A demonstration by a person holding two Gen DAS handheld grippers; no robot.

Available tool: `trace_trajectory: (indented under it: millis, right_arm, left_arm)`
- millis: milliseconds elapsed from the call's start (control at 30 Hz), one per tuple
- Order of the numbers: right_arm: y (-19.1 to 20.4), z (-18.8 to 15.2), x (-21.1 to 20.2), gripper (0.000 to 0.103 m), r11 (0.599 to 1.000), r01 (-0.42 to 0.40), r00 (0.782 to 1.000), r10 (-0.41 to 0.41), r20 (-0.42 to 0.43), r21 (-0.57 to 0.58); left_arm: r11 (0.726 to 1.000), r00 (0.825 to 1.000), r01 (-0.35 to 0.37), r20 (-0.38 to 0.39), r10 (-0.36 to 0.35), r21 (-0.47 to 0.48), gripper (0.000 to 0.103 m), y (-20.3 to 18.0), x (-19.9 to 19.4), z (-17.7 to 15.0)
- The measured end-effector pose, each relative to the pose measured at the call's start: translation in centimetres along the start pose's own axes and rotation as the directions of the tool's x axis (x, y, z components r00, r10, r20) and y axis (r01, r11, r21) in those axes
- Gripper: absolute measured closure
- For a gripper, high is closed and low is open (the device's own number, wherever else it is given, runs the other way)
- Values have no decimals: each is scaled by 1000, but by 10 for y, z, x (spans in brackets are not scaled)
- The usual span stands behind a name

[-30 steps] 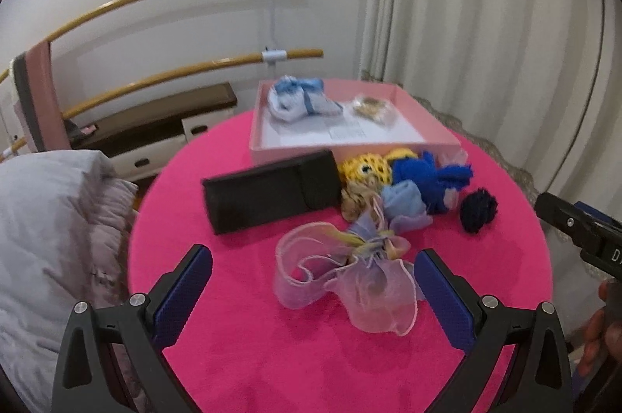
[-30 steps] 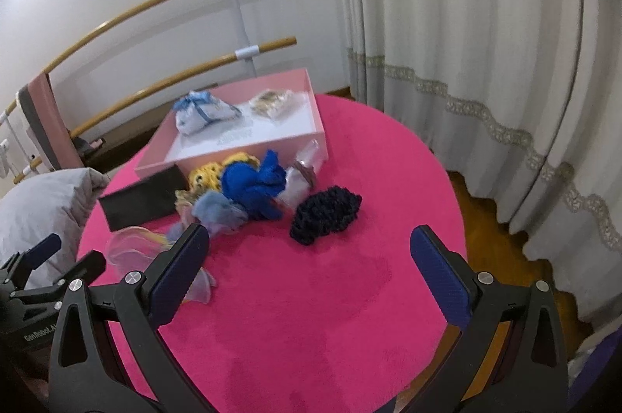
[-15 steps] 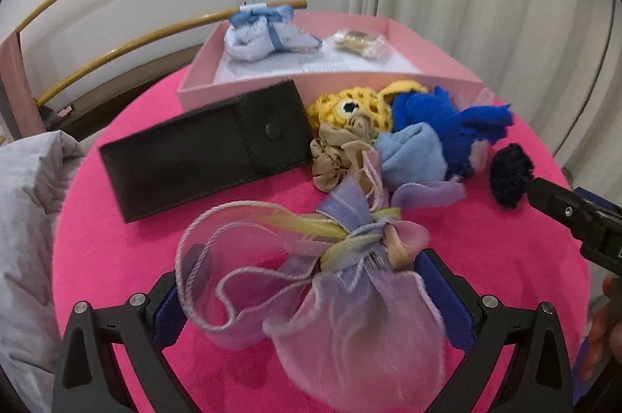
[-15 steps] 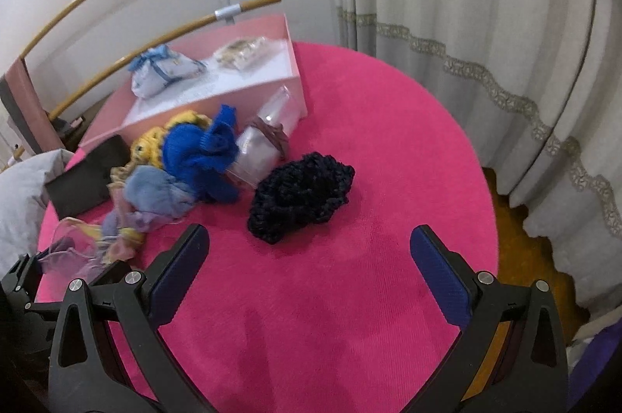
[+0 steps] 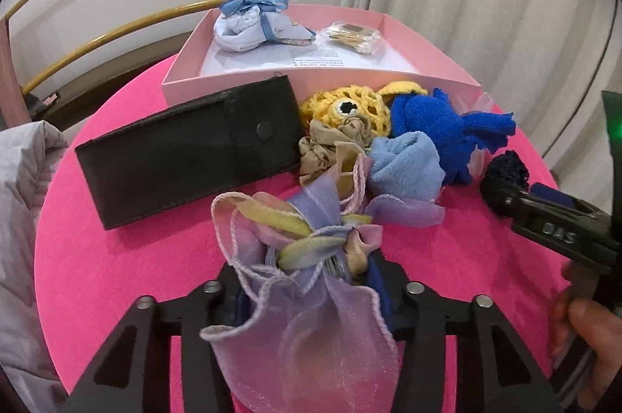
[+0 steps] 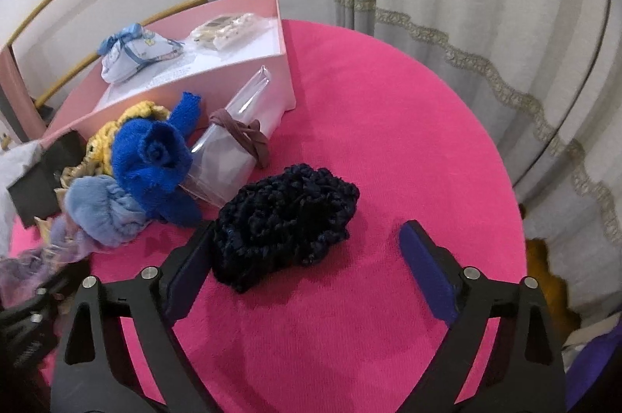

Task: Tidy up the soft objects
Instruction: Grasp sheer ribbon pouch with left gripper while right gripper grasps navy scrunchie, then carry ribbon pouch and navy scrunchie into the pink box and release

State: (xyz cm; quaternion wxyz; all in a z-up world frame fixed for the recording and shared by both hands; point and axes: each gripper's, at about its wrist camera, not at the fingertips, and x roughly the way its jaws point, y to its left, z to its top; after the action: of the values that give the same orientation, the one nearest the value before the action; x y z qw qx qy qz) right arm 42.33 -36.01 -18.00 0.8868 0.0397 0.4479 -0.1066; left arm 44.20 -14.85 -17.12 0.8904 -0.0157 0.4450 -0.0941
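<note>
My left gripper (image 5: 307,281) is shut on a sheer lilac organza pouch (image 5: 307,316) with a pastel ribbon bow, at the near edge of the pink round table (image 5: 128,257). My right gripper (image 6: 307,257) is open, and a dark navy crocheted scrunchie (image 6: 287,207) lies between its fingers, against the left one. Behind lie a light blue cloth (image 5: 404,160), a royal blue cloth flower (image 6: 155,156), a yellow crocheted toy (image 5: 346,106) and a beige scrunchie (image 5: 330,145). The pink box (image 5: 435,63) at the back holds a white pouch with a blue ribbon (image 5: 252,20).
A black leather case (image 5: 186,152) lies left of the pile. A clear plastic packet with a brown band (image 6: 237,137) leans on the box. A bag of cotton swabs (image 5: 353,36) is in the box. Curtains hang right; a grey cushion (image 5: 19,218) sits left.
My left gripper moved forward and shut on the organza pouch. My right gripper moved forward and down until the navy scrunchie came between its open fingers.
</note>
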Motion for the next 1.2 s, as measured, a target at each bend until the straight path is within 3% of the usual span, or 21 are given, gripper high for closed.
trace_trajectory:
  millis: [33,100,267,733,1200]
  right_arm:
    - [0,1,0,22,1000,1,1000,-1,4,-2]
    - [1,2,-3,53,1000,-7,1000,7,17,-2]
    - [2,-5,-10,80,999,-52,998,52,30,-3]
    - [28,-30,-56,83,986,-159,985,162,64,-51]
    - [66,-36,-106,83,949,-286,949,299,96,-133]
  left_arm:
    - [1000,1000,1,1,-1,-3,62,1,-3,-1]
    - [1000,1000,-1,1,1,-7,63,3,-10,-4]
    - [1000,1000,-12,9,13,-20,64,10,-29,-12]
    - [998,997,-39,68,42,-47,65,21,-83,-29]
    - [996,987,-73,142,80,-51,65,26,-138,-37]
